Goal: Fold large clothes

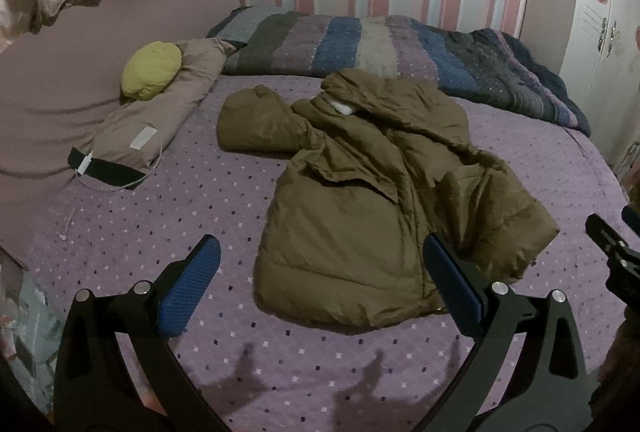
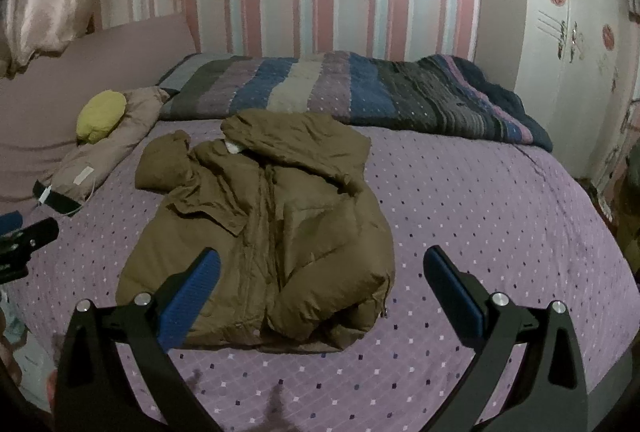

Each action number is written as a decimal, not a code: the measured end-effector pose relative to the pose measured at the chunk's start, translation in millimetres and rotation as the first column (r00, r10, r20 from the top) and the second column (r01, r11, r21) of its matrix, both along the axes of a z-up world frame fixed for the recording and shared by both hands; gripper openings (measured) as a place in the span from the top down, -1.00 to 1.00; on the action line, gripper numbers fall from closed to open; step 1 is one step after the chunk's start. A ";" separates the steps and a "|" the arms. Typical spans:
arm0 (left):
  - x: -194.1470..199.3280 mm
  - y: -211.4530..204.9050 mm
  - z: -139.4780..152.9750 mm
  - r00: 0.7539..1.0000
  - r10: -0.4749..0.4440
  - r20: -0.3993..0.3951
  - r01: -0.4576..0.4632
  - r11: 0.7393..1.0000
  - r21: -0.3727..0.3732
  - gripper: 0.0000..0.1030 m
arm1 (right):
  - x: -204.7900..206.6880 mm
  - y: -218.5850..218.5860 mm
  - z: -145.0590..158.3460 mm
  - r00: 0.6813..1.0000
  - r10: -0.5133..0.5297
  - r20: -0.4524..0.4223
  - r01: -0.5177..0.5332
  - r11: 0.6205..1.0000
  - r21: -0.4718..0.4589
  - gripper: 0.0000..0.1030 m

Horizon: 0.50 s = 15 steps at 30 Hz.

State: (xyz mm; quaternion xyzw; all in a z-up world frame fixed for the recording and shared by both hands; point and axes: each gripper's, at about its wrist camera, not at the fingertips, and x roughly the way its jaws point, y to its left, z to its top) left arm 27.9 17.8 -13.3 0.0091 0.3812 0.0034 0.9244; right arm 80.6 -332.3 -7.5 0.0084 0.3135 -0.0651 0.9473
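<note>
Left gripper (image 1: 322, 286): two black angular arms, matte finish, triangular cut-outs near the base.
Left gripper pads (image 1: 192, 288): blue, ribbed texture, long rectangular shape with rounded tips.
Left gripper fasteners: round silver pins, two on each arm at the pivots.
Right gripper (image 2: 322, 292): same build, black arms with triangular cut-outs.
Right gripper pads (image 2: 454, 294): blue, ribbed face on one, plain side edge showing on the other.
Right gripper fasteners: round silver pins, two per arm.
Markings: none legible on either gripper.
</note>
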 end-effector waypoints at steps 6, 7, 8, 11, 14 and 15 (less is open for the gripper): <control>16.3 7.4 -5.1 1.000 -0.004 -0.009 0.004 1.000 -0.029 -0.94 | 11.2 -2.9 2.0 0.999 0.036 0.010 -0.036 0.999 0.007 -0.97; 19.2 9.6 -6.0 1.000 -0.010 -0.010 0.010 0.999 -0.046 -0.94 | 15.1 -4.3 1.8 0.999 0.041 0.005 -0.041 0.999 0.011 -0.97; 21.7 11.5 -7.1 1.000 -0.012 -0.013 0.011 0.999 -0.053 -0.94 | 18.0 -5.8 1.1 0.999 0.044 0.001 -0.044 0.999 0.013 -0.97; 32.0 16.9 -12.6 1.000 -0.008 -0.015 0.007 0.998 -0.056 -0.94 | 26.6 -9.1 -2.4 0.999 0.049 -0.015 -0.048 0.999 0.020 -0.97; 39.6 22.8 -16.8 1.000 0.007 0.001 -0.007 0.998 -0.069 -0.94 | 38.7 -12.6 -8.2 0.997 0.061 -0.041 -0.059 0.998 0.037 -0.97; 42.2 24.5 -18.3 1.000 0.008 0.006 -0.007 0.997 -0.076 -0.94 | 43.2 -13.8 -10.3 0.997 0.061 -0.048 -0.059 0.997 0.042 -0.97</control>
